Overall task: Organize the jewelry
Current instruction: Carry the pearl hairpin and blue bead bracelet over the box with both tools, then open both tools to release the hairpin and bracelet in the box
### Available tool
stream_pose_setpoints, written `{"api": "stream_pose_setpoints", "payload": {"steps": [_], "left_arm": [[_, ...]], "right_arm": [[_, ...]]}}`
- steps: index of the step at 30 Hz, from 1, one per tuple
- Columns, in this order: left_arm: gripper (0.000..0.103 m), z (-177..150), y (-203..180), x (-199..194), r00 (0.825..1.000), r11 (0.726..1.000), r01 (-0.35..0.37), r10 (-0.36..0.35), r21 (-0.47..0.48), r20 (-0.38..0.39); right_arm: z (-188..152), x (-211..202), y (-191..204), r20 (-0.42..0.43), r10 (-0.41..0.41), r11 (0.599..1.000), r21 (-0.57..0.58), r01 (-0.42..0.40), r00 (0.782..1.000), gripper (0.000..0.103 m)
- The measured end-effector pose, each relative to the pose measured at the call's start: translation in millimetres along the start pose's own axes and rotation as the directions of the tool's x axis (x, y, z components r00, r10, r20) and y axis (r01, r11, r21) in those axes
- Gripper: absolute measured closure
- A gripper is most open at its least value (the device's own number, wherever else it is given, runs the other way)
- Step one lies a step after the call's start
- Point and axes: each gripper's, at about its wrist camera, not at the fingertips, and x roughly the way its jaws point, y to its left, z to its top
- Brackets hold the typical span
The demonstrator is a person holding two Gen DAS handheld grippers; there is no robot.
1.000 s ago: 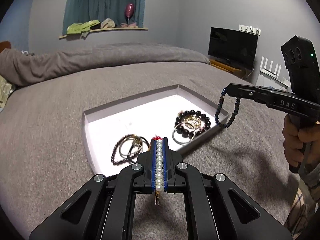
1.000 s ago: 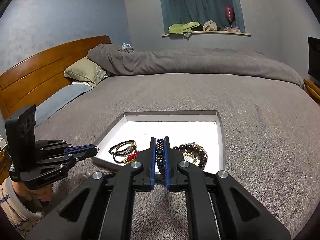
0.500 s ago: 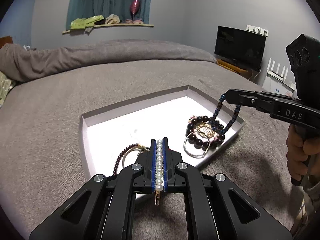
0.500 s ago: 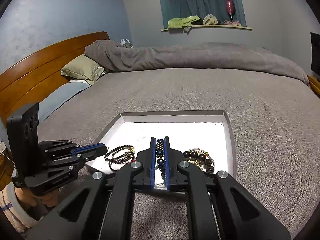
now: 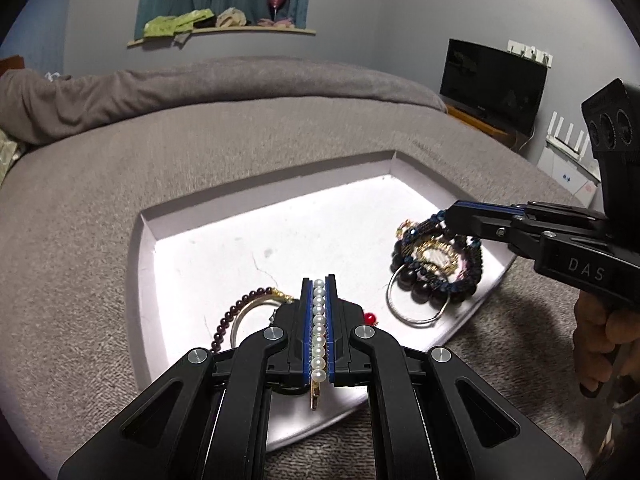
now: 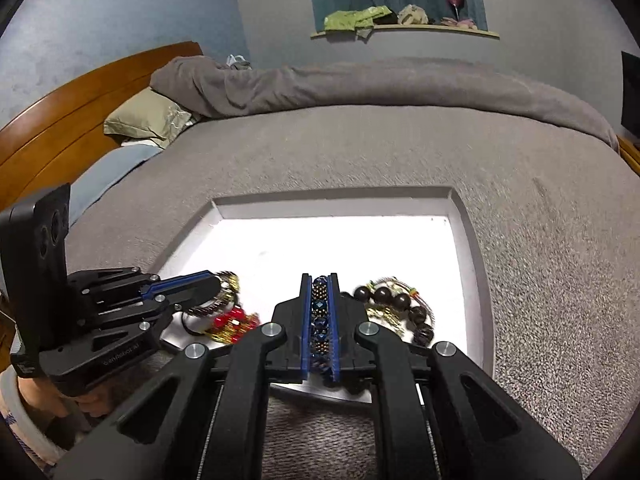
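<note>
A shallow white tray (image 5: 248, 240) lies on the grey bed; it also shows in the right wrist view (image 6: 340, 204). My left gripper (image 5: 319, 286) is shut on a white pearl strand (image 5: 318, 332) over the tray's near left part, above a garnet bead bracelet (image 5: 236, 312) and a red bead (image 5: 370, 317). My right gripper (image 6: 320, 280) is shut on a dark blue bead bracelet (image 6: 320, 320), low over a pile of large dark beads (image 5: 424, 286) and a silver bangle (image 5: 416, 312) at the tray's right. The blue bracelet (image 5: 420, 228) drapes onto that pile.
The grey bedspread (image 6: 400, 144) surrounds the tray. A folded duvet (image 6: 340, 84) and a pillow (image 6: 148, 118) lie by the wooden headboard (image 6: 60, 92). A television (image 5: 492, 80) stands at the right wall, a window shelf (image 5: 220, 28) at the back.
Both grippers have come forward and down over the tray. The blue bracelet, hanging free beside the tray before, now rests on the bead pile.
</note>
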Motion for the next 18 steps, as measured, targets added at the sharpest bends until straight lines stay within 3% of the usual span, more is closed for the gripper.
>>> {"api": "stream_pose_setpoints", "payload": {"steps": [13,18], "left_arm": [[0.097,-2,1,15,0.999,1.000,-0.004,0.004,-0.006,-0.046],[0.085,-3,-1,17,0.999,1.000,-0.019,0.019,-0.002,-0.047]], "right_arm": [[-13,9,-21,-0.027,-0.048,0.998,0.031,0.049,0.998,0.096],[-14,13,-22,-0.033,-0.067,0.997,0.034,0.068,0.997,0.095]]}}
